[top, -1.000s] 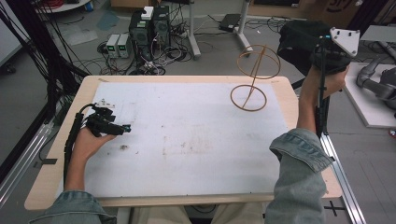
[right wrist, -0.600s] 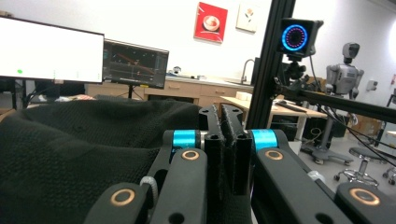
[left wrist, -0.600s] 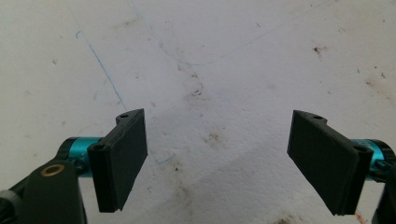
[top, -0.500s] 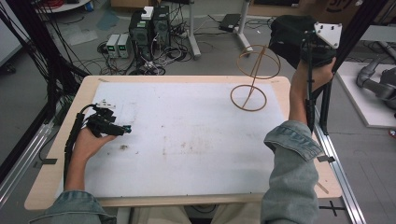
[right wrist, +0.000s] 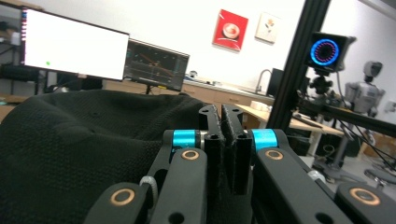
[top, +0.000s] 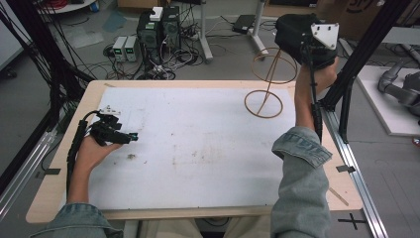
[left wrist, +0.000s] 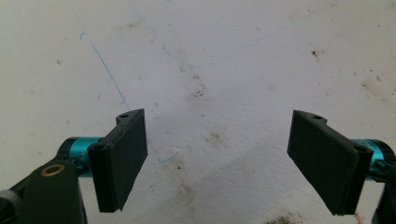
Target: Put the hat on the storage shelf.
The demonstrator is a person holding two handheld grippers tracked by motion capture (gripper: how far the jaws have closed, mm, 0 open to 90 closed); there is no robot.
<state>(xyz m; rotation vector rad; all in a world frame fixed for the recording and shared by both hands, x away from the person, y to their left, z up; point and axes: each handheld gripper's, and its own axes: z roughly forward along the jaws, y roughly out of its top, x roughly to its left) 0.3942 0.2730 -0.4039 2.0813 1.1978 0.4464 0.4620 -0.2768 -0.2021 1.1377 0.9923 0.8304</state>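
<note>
The black cap (top: 293, 30), the largest thing in hand, hangs above and just past the table's (top: 198, 144) far right corner, over the wire hat stand (top: 267, 82), with the right gripper (right wrist: 223, 122) clenched on its fabric; the thin grip could slip, or the cap could swing into the light stand and tip it. The black frame post (top: 356, 64) crowds that arm, while the left gripper (left wrist: 217, 154) rests released over the bare, stained board.

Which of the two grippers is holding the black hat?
The right gripper, raised beside the wire stand, has its jaws pinched shut on the black hat. The left gripper rests low over the white table, jaws wide apart, holding nothing.
</note>
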